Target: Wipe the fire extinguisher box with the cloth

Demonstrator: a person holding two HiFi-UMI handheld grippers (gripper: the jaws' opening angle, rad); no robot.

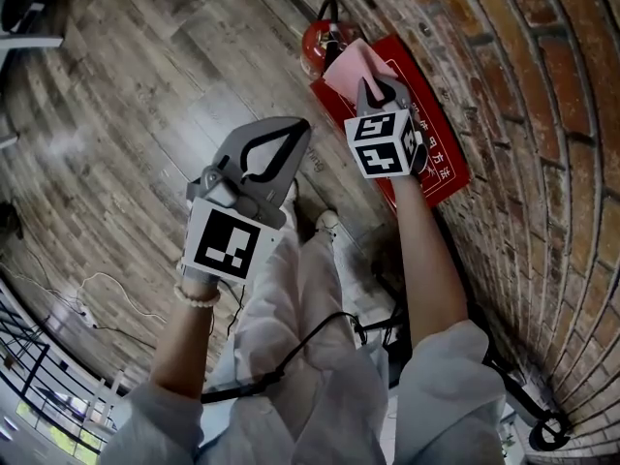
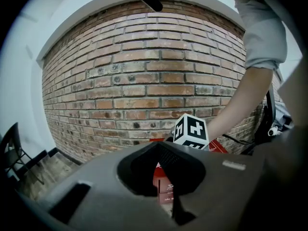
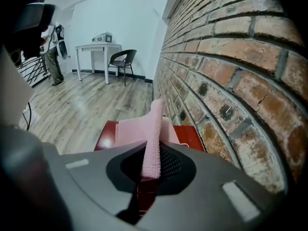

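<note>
The red fire extinguisher box lies flat at the foot of the brick wall. A pink cloth is spread over its far end. My right gripper is shut on the cloth just above the box. In the right gripper view a strip of the cloth stands pinched between the jaws, with the box under it. My left gripper hangs shut and empty over the wooden floor, left of the box. In the left gripper view the box shows through the gap behind the closed jaws.
A red extinguisher stands at the box's far end. The brick wall runs along the right. Cables and a railing lie lower left. A white table and a chair stand far down the room.
</note>
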